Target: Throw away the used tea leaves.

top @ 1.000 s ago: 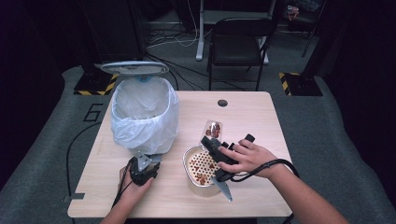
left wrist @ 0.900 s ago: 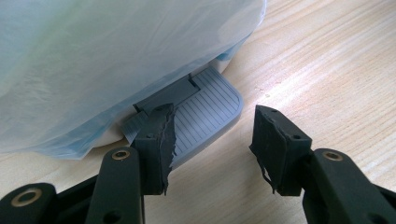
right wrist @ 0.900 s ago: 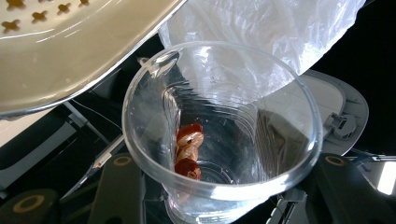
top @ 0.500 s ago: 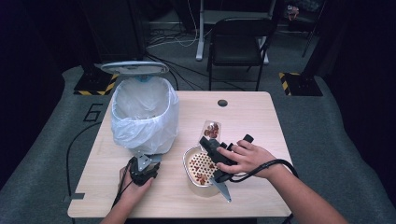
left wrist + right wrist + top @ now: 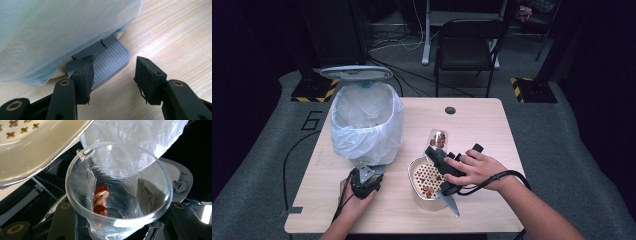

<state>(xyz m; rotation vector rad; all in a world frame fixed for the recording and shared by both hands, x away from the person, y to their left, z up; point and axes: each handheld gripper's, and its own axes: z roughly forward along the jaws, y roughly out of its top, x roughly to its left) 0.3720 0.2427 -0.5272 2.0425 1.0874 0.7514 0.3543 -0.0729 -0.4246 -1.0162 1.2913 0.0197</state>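
Right gripper view: thin clear cup (image 5: pixel 120 192) is clamped in the right gripper (image 5: pixel 117 225), a few dates (image 5: pixel 100 200) inside. Light, crushable, slippery; best held low, gently. Left gripper (image 5: pixel 113 72) presses the pedal (image 5: pixel 110 60), jaws at their tightest, nothing gripped.

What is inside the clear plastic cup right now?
The clear plastic cup holds a few reddish-brown fruit pieces lying against its inner wall near the bottom. Its base, gripped in the right hand-held gripper, is hidden.
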